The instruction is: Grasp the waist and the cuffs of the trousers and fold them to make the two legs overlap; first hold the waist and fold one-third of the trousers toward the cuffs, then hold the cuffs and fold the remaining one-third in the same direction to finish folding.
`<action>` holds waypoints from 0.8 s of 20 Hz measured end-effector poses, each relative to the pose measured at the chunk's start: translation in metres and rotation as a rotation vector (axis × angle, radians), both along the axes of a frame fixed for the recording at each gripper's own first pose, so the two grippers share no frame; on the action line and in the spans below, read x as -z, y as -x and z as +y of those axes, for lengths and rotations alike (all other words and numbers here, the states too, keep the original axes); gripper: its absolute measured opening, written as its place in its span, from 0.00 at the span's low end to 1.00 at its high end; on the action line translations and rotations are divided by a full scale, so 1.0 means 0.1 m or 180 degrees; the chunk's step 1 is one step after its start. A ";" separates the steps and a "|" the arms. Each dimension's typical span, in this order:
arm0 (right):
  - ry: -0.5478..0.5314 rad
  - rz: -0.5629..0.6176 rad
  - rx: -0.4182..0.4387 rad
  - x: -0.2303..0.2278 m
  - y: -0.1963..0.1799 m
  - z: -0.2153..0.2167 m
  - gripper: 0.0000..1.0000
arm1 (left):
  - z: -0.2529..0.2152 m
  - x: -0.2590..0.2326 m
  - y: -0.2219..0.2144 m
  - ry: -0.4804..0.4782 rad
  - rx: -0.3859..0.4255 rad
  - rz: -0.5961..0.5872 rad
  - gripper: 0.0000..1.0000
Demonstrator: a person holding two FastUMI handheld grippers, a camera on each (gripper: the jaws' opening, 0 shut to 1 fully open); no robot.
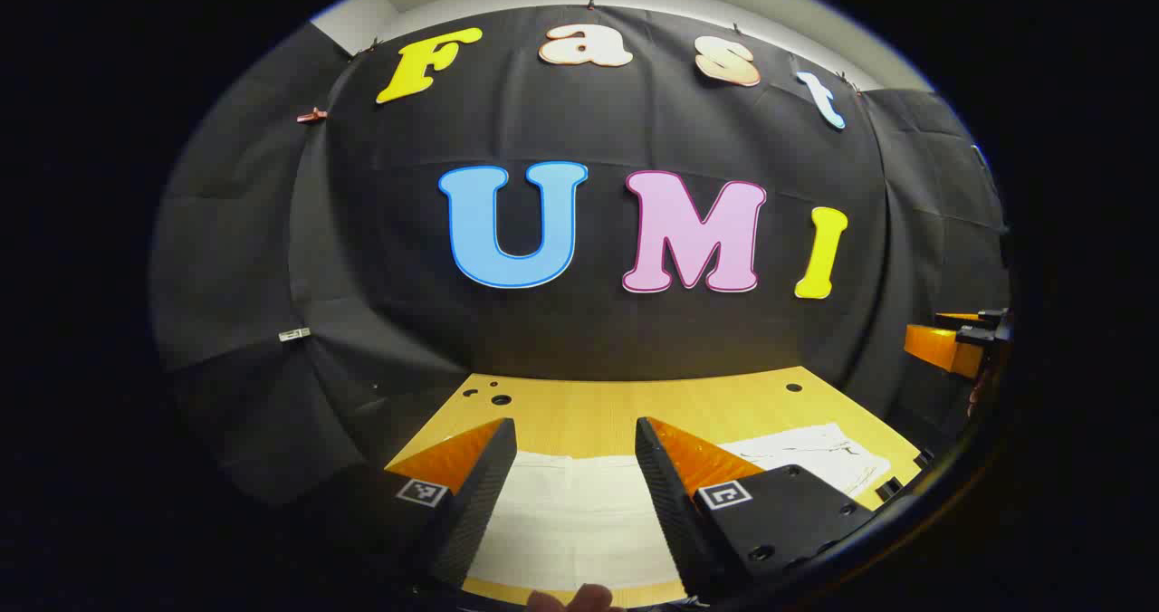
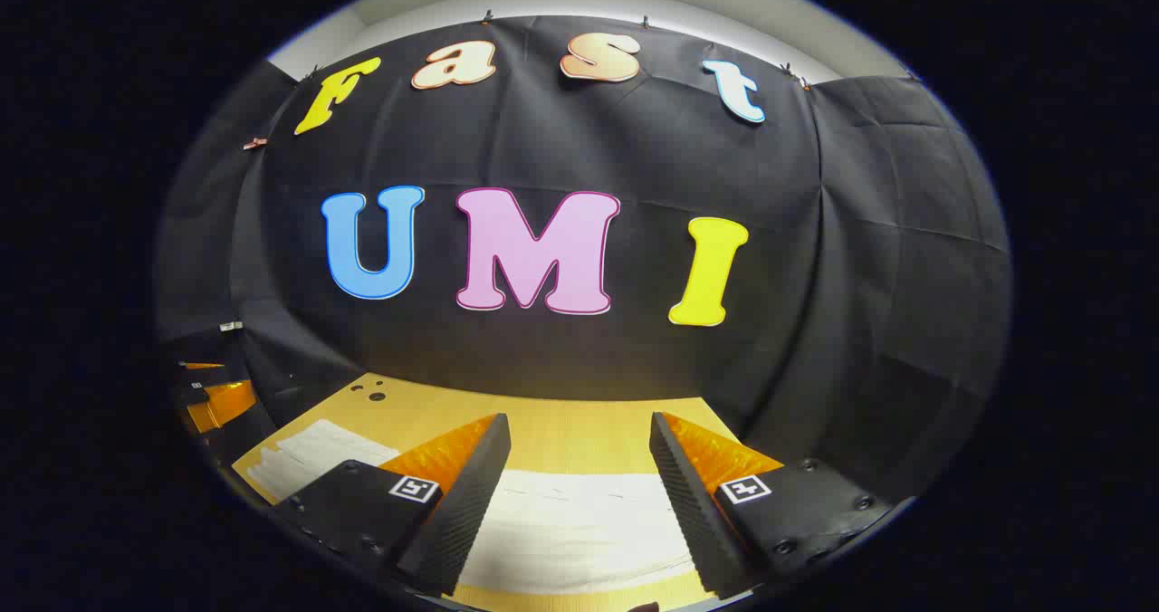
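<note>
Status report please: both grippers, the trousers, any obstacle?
Left gripper open, right gripper open, both above white trousers. Trousers flat on wooden table, ungrasped. No obstacle seen.

ahead of my grippers i see matt white cloth trousers (image 1: pixel 570 521) lying on a smooth wood-look table (image 1: pixel 634 408), backed by a creased matt cloth wall (image 2: pixel 815 304).

Left claw (image 1: pixel 576 440) and right claw (image 2: pixel 579 435) agape
</note>
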State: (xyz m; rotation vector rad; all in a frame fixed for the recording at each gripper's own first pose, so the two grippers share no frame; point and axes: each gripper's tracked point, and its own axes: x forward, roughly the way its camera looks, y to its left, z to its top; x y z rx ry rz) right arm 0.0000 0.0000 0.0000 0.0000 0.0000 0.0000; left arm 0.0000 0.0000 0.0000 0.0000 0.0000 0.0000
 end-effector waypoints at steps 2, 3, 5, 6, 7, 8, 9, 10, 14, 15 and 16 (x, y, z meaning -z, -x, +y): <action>-0.0006 -0.0007 0.0004 -0.01 -0.05 0.02 0.96 | 0.03 0.00 -0.03 -0.0004 -0.0022 -0.0005 0.85; -0.0014 0.0004 -0.0005 0.00 -0.06 0.04 0.96 | 0.05 0.00 -0.04 -0.0013 -0.0030 0.0007 0.85; -0.0020 0.0031 -0.0020 0.02 -0.09 0.07 0.96 | 0.07 0.02 -0.07 -0.0030 -0.0039 0.0015 0.85; -0.0013 0.0040 -0.0021 0.03 -0.11 0.09 0.96 | 0.08 0.04 -0.08 -0.0042 -0.0038 0.0015 0.85; -0.0004 0.0046 -0.0022 0.04 -0.13 0.10 0.96 | 0.10 0.04 -0.08 -0.0056 -0.0041 0.0018 0.85; 0.0005 0.0049 -0.0022 0.04 -0.13 0.11 0.96 | 0.10 0.06 -0.10 -0.0069 -0.0040 0.0029 0.85; 0.0014 0.0057 -0.0022 0.04 -0.13 0.12 0.96 | 0.11 0.06 -0.10 -0.0080 -0.0035 0.0034 0.85; 0.0023 0.0063 -0.0027 0.05 -0.14 0.15 0.96 | 0.14 0.08 -0.11 -0.0097 -0.0033 0.0029 0.85; 0.0053 0.0091 -0.0021 0.09 -0.17 0.19 0.96 | 0.22 0.12 -0.11 -0.0168 -0.0037 0.0023 0.85; 0.0066 0.0105 -0.0020 0.11 -0.17 0.21 0.96 | 0.24 0.13 -0.11 -0.0194 -0.0029 0.0022 0.85; 0.0071 0.0113 -0.0023 0.11 -0.17 0.23 0.96 | 0.26 0.14 -0.12 -0.0253 -0.0012 0.0013 0.85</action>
